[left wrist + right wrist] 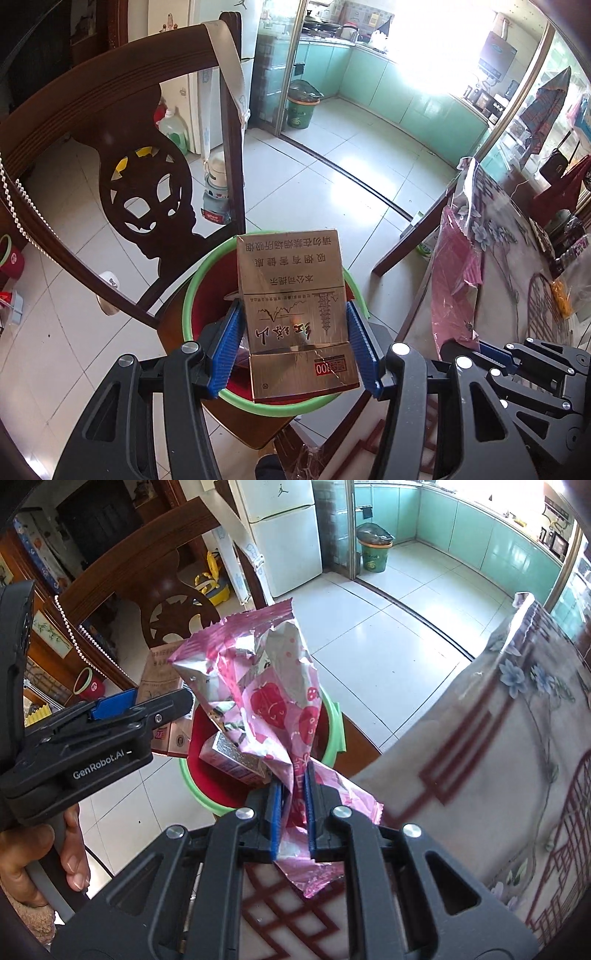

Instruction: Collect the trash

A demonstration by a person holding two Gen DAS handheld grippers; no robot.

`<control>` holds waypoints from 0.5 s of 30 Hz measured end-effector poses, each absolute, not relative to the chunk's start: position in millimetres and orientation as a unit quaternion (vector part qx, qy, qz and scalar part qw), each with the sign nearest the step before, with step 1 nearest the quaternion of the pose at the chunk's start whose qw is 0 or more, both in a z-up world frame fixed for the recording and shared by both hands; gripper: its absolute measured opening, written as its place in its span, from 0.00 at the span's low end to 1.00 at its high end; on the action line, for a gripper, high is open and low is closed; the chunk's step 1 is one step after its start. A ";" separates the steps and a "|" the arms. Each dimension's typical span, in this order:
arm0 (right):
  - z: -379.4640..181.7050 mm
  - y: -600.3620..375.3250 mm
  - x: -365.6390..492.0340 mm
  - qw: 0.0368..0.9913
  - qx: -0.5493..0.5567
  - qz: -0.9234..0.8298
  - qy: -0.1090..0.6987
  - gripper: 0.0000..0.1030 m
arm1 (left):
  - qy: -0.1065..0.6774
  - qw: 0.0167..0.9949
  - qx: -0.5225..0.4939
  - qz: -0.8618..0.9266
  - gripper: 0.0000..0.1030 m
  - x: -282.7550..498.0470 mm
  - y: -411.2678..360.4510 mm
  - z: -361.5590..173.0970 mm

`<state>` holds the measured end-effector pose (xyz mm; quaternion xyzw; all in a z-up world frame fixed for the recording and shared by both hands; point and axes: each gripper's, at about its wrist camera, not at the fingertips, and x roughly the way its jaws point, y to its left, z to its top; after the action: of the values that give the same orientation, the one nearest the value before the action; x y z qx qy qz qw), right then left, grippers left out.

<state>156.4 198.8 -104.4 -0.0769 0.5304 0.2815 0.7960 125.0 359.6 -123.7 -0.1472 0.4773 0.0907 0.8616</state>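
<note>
My left gripper [293, 332] is shut on a gold cigarette box [295, 295] and holds it over a red bin with a green rim [192, 295] that stands on a chair seat. My right gripper [295, 786] is shut on a crumpled pink strawberry wrapper [266, 686], held above the same bin [334, 734]. A small pink carton [236, 757] lies inside the bin. In the right wrist view the left gripper [122, 705] enters from the left with the box [159, 675]. In the left wrist view the wrapper [454, 273] and right gripper [491, 350] show at the right.
A dark carved wooden chair back [140, 177] rises behind the bin. A table with a floral cloth [517, 738] lies to the right, with snack items [561, 295] on it. A green kitchen bin [301, 107] stands past the sliding door. A white fridge [284, 535] is behind.
</note>
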 end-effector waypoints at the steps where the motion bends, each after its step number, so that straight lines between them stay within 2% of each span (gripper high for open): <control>1: -105.0 200.5 157.1 0.795 -0.078 0.283 0.531 0.11 | 0.477 0.861 -0.148 0.092 0.51 125.3 360.6 -123.7; 2: -105.0 201.4 157.7 0.795 -0.078 0.286 0.530 0.16 | 0.478 0.861 -0.148 0.094 0.51 125.5 362.2 -124.3; 3: -105.1 202.7 157.8 0.794 -0.078 0.289 0.529 0.34 | 0.479 0.860 -0.148 0.098 0.53 125.8 363.8 -125.2; 5: -103.3 205.5 155.0 0.799 -0.079 0.289 0.521 0.53 | 0.484 0.856 -0.150 0.102 0.58 126.4 365.8 -127.5; 6: -100.4 204.9 153.1 0.805 -0.077 0.288 0.513 0.53 | 0.485 0.855 -0.151 0.102 0.63 126.2 366.9 -127.5; 11: -94.1 199.7 149.5 0.809 -0.077 0.285 0.508 0.53 | 0.483 0.857 -0.152 0.097 0.66 123.1 362.2 -124.1; 13: -88.7 189.9 146.0 0.815 -0.067 0.278 0.504 0.55 | 0.478 0.860 -0.150 0.093 0.77 122.6 356.4 -120.6; 15: -83.8 179.6 143.2 0.821 -0.058 0.270 0.500 0.64 | 0.470 0.866 -0.145 0.084 0.81 121.2 347.6 -115.7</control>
<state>143.2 179.6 -83.8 -0.0584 0.5001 0.2705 0.8205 121.2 347.6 -115.8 -0.1453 0.4703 0.0843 0.8664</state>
